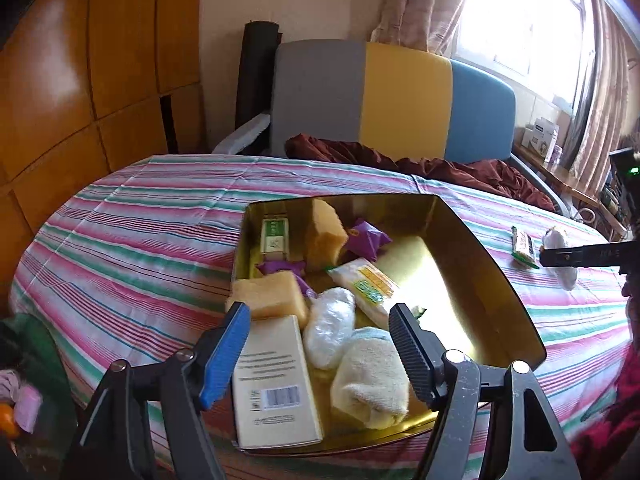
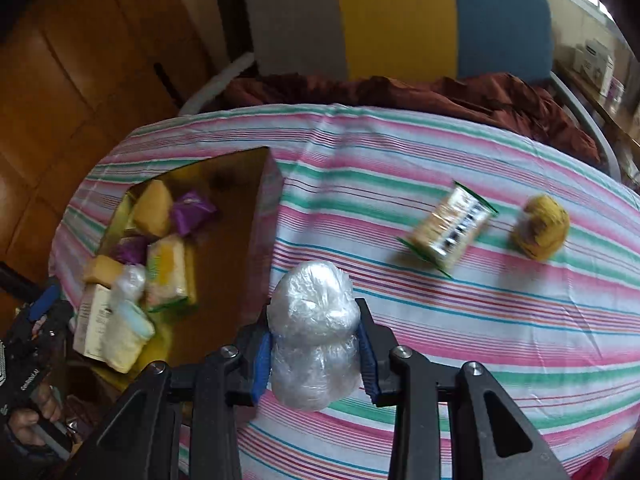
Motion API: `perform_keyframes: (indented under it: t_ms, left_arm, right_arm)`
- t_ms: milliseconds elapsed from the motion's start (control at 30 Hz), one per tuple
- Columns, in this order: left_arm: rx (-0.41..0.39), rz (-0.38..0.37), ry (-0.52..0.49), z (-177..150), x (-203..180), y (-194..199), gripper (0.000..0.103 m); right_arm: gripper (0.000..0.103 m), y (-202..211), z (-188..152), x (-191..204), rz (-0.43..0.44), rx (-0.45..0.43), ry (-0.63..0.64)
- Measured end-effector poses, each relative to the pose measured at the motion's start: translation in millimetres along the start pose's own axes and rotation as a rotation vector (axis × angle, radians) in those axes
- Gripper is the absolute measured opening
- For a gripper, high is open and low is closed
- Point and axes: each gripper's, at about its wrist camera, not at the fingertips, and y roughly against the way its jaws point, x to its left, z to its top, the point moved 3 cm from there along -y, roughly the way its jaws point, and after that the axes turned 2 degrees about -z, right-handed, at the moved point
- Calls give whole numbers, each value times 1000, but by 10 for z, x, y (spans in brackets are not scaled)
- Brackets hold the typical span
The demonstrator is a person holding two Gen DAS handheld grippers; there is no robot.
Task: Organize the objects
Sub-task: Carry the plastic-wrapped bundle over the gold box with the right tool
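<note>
Right gripper (image 2: 316, 354) clamps plastic-wrapped bundle (image 2: 314, 336), contents obscured. Left gripper (image 1: 320, 344) spread, empty. Gold box (image 1: 480, 248): 2 sponges, 2 purple packets.

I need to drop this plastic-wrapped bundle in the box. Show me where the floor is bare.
Bare gold floor lies along the right side of the box, between its right wall and the yellow-green packet. The left half is crowded: sponges, purple wrappers, cream carton, rolled towel. The right gripper holds the bundle over the cloth.
</note>
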Motion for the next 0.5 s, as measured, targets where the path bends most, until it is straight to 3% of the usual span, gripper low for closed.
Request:
perform_keyframes:
  t_ms: [267, 500]
  left_arm:
    - [-14, 30, 67, -32, 325, 47, 75]
    - [-6, 22, 109, -65, 459, 7, 75]
  right_arm:
    - [36, -587, 254, 794, 66, 34, 124]
    - [37, -1178, 400, 908, -9, 93, 113]
